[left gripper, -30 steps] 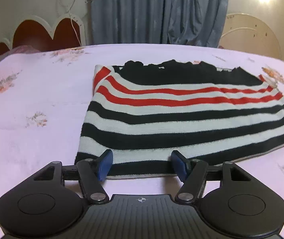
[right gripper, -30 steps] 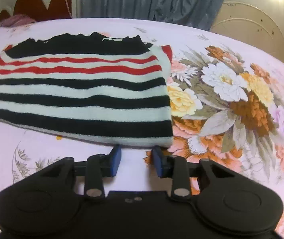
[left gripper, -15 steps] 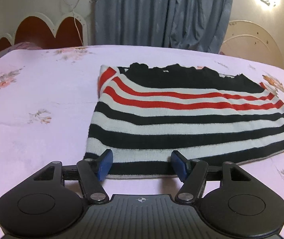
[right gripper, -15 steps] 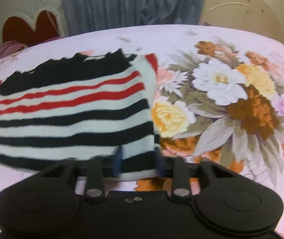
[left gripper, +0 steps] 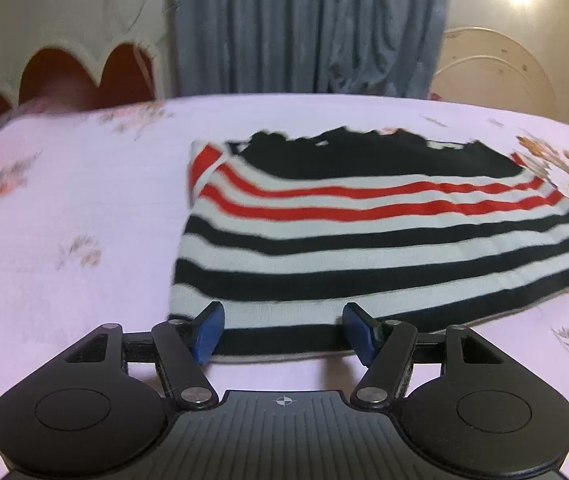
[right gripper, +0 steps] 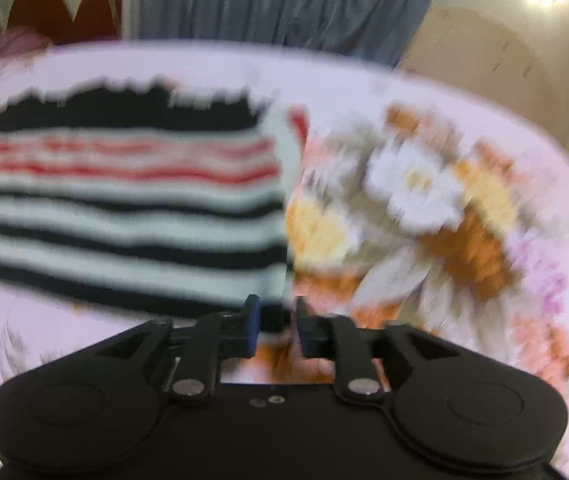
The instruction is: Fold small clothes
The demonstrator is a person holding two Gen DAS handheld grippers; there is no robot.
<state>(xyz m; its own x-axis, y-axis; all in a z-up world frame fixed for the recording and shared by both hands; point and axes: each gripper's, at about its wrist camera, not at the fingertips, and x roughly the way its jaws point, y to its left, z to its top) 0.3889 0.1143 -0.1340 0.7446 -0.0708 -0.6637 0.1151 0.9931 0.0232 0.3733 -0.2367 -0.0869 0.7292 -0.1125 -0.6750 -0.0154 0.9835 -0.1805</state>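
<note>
Black left hand-held gripper (left gripper: 283,333), blue fingertips (left gripper: 207,332), silver pivot screws

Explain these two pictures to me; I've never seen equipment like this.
Each picture comes from a camera on a hand-held two-finger gripper, looking forward along its blue fingers. A person holds one gripper in each hand. The left gripper stands open over the near hem of a striped sweater lying on a flowered bedsheet. The right gripper, in the blurred picture, is at the sweater's near right corner with its jaws opening; whether the cloth is pinched cannot be told. Curtains hang behind.
</note>
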